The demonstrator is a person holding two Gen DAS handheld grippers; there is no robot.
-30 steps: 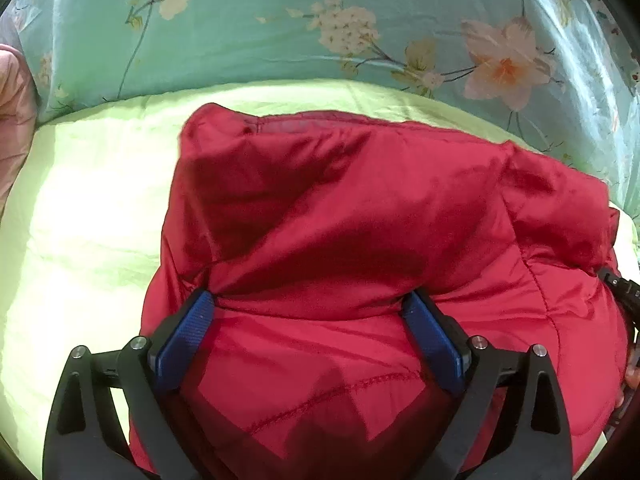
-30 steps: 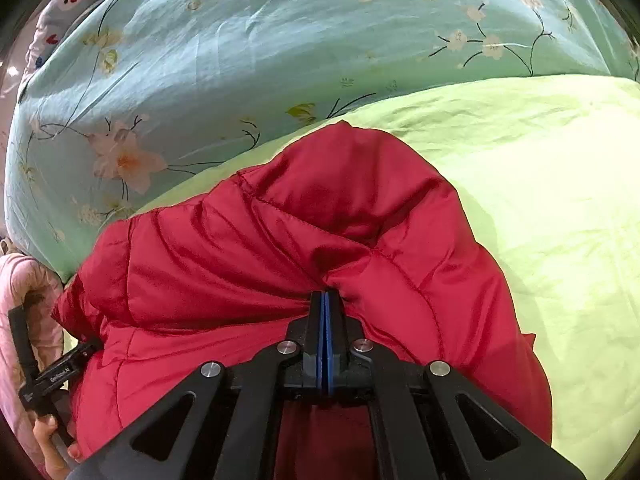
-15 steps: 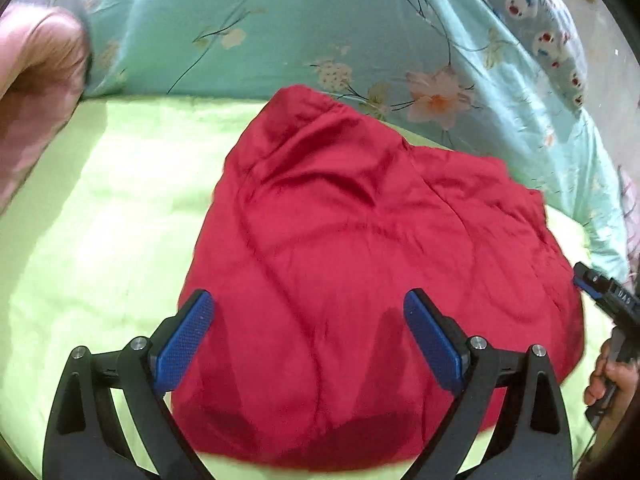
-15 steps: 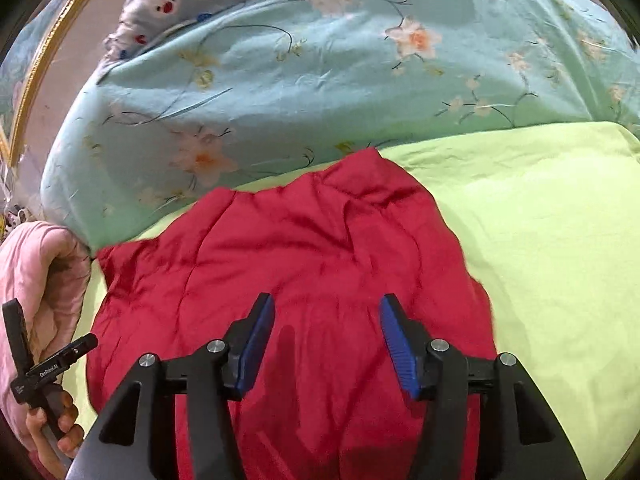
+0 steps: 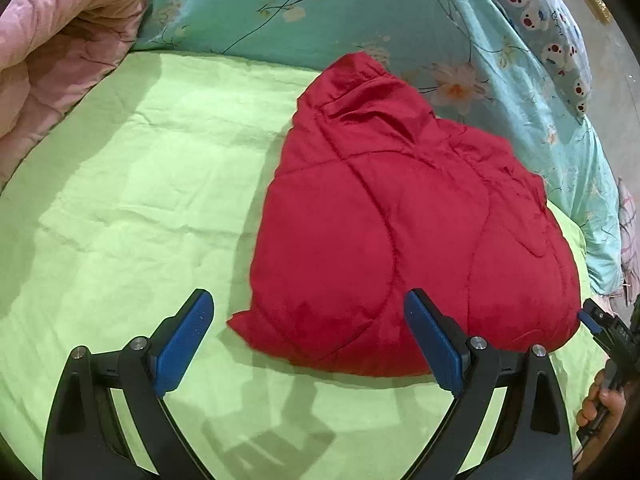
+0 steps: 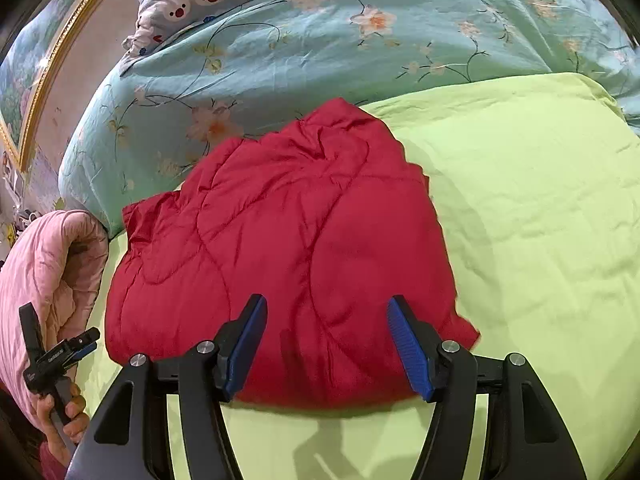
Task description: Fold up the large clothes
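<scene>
Grippers are both hanging free above the bed. The red jacket [image 5: 400, 232] is lying folded into a puffy bundle on the green sheet [image 5: 140, 200], its far edge toward twelve o'clock touching the floral quilt [image 5: 320, 8]. The left gripper [image 5: 308, 340] is standing wide apart, holding nothing. The right gripper [image 6: 326, 344] has just been opening, nothing between its pads, the jacket lying beneath. A pink blanket [image 5: 60, 40] is bunching at ten o'clock.
</scene>
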